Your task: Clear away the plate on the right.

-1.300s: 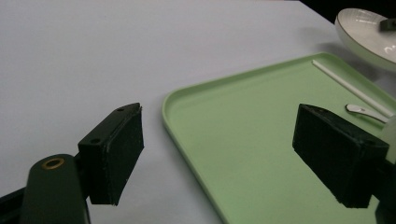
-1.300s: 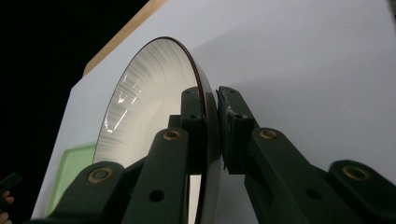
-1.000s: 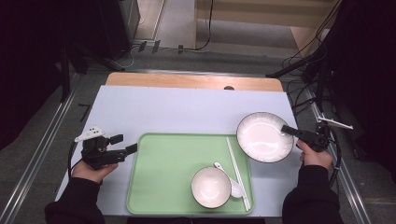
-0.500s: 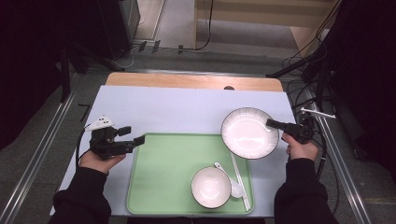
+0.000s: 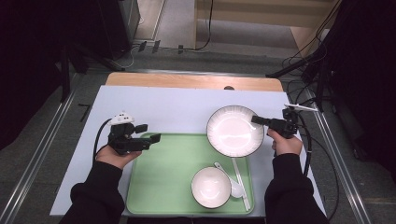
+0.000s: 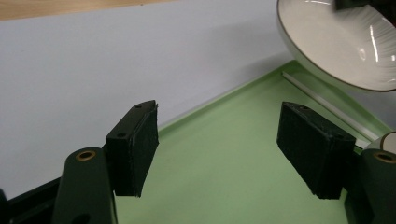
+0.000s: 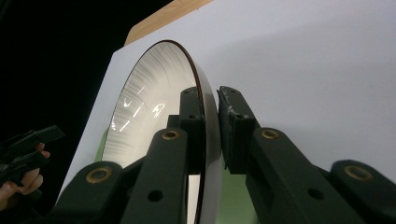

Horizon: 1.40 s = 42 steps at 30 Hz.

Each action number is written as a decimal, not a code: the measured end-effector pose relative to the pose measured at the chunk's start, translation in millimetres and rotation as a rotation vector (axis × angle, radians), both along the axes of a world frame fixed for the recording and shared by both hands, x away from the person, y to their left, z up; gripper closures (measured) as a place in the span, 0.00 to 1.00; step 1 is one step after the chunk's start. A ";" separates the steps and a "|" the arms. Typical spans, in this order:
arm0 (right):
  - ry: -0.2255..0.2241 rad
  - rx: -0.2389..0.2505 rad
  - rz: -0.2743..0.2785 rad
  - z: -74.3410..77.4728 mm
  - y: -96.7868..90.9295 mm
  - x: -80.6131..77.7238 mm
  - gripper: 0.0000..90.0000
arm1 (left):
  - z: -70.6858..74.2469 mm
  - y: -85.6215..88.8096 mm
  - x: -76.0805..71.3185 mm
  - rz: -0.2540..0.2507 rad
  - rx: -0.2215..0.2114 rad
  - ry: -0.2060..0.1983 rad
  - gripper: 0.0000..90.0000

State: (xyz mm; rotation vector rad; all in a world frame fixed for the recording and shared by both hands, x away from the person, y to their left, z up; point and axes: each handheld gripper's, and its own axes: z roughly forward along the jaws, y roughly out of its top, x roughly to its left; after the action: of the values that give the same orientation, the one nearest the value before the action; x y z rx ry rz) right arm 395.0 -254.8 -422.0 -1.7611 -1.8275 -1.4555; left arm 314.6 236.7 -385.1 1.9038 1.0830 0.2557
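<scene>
Carrying the plate by its right rim, the right gripper is holding it above the far right corner of the green tray, w/ the small bowl, spoon and chopsticks sitting just beneath and nearer. Risk in the high view: the plate is hanging out sideways from one edge pinch, so any wobble is threatening to drop it onto the bowl or clip the spoon. The left gripper is hovering over the tray's far left edge, holding nothing.

Left gripper view: the jaws are standing fairly wide w/ bare tray between them, and they have just been closing a bit. The plate is looming at upper right, tilted. If both hands are converging, the left gripper could be knocking the plate's underside.

Right gripper view: the jaws are clamping narrow on the plate rim, one pad inside, one outside. The glazed rim is looking slick and the bite is shallow, so the plate could be pivoting or sliding out, esp. if lowered fast onto the worktop or tray lip.
</scene>
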 end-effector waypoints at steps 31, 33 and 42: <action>0.008 0.060 0.136 -4.0 84.4 5.6 0.91 | -17.4 -58.8 29.2 0.042 -0.043 0.088 0.49; 0.007 0.067 0.135 -4.7 88.9 5.3 0.91 | -21.9 -60.4 31.4 0.062 -0.051 0.095 0.52; 0.004 0.094 0.136 -4.2 104.8 4.3 0.90 | -34.5 -56.8 48.6 0.120 -0.175 0.186 0.65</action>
State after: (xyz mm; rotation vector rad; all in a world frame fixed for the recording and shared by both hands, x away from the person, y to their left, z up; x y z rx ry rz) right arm 399.3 -149.9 -426.2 -1.5631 -1.8071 -1.4585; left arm 363.1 180.0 -419.7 1.7344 1.3023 0.0489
